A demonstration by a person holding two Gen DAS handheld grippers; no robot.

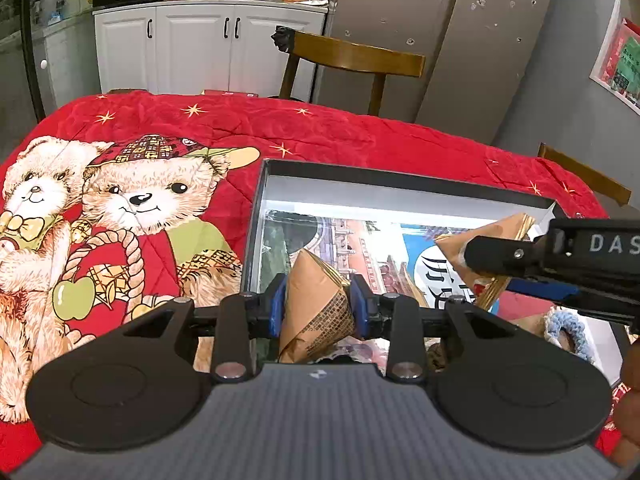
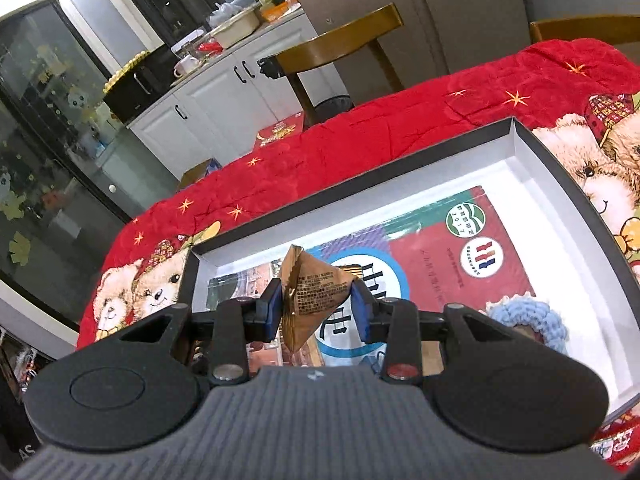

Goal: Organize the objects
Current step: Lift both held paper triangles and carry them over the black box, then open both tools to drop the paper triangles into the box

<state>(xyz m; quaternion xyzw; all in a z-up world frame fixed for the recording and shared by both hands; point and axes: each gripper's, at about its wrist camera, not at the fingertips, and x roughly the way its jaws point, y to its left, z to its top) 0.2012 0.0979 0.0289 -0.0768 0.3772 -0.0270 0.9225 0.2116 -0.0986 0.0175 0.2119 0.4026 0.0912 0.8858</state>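
Note:
My left gripper (image 1: 319, 305) is shut on a tan pyramid-shaped snack packet (image 1: 316, 304) and holds it over the near left part of a shallow grey box (image 1: 400, 178). My right gripper (image 2: 316, 306) is shut on a second tan pyramid packet (image 2: 316, 292) above the same box (image 2: 360, 172). In the left wrist view the right gripper (image 1: 472, 256) comes in from the right with its packet (image 1: 496, 232). A colourful book (image 2: 432, 264) lies flat in the box. A blue crocheted item (image 2: 528, 316) lies in the box's near right part.
The box sits on a red bear-print quilt (image 1: 160, 208) that covers the table. A wooden chair (image 1: 356, 64) stands behind the table, a second chair (image 1: 584, 176) at the right. White cabinets (image 1: 200, 48) and a fridge (image 1: 440, 40) are behind.

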